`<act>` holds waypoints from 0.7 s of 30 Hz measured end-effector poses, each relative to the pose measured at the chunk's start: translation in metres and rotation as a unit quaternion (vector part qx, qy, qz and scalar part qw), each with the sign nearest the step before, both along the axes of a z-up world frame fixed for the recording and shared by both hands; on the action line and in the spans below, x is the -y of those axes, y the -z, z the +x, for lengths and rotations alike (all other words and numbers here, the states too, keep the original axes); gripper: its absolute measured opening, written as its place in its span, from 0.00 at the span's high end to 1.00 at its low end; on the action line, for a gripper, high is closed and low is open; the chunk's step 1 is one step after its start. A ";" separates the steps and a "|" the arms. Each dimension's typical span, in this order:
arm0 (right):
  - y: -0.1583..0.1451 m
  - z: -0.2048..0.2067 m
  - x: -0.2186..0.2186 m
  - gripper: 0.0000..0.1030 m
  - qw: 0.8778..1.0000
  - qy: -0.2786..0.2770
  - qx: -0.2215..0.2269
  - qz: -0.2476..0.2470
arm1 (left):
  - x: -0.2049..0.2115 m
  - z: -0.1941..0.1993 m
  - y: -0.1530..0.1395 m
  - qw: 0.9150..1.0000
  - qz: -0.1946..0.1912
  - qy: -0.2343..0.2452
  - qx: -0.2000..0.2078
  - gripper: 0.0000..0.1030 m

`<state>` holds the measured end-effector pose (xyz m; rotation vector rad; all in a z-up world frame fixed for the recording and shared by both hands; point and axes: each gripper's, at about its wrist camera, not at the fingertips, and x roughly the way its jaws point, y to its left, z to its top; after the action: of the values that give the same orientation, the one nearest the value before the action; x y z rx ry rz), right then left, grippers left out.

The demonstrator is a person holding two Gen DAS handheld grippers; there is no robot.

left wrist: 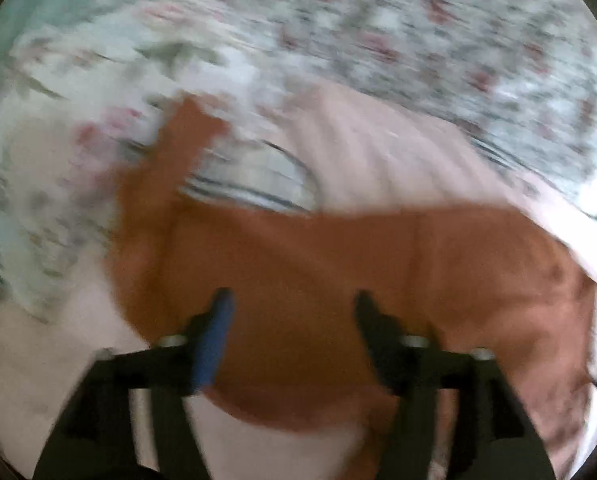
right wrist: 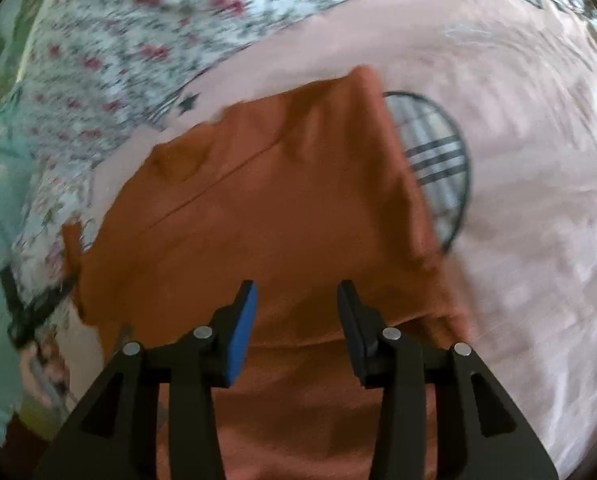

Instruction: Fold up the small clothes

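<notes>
Two layers: rust garment (right wrist: 282, 200) over pink cloth (right wrist: 538, 200), floral bedsheet (right wrist: 138, 40) beneath.

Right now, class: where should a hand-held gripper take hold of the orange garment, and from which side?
Grip the orange garment at its far peaked corner, coming from above. That corner lies free on the pink cloth, so a pad could likely slip underneath.

Both grippers point steeply down. Left gripper (left wrist: 292, 300) has its jaws spread wide with nothing pinched, though that view's pretty smeared. Right gripper (right wrist: 296, 292) sits about half open, blue pad (right wrist: 242, 336) showing, gripping nothing.
</notes>
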<state>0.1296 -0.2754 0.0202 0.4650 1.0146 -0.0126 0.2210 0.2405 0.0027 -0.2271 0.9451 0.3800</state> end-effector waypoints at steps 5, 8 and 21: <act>0.009 0.005 -0.032 0.58 0.999 -0.034 -0.011 0.002 | -0.061 0.038 0.001 0.998 0.041 -0.050 -0.013 0.20; 0.010 0.003 -0.044 0.58 0.999 -0.044 -0.018 0.005 | -0.096 0.059 0.015 0.996 0.031 -0.072 -0.033 0.21; 0.006 -0.014 -0.043 0.58 0.999 -0.031 -0.012 0.007 | -0.062 0.035 -0.018 0.997 -0.052 0.009 0.057 0.96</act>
<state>0.1155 -0.2326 0.0144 0.4467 1.0525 0.0448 0.2559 0.3028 0.0204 -0.3313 0.8539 0.2994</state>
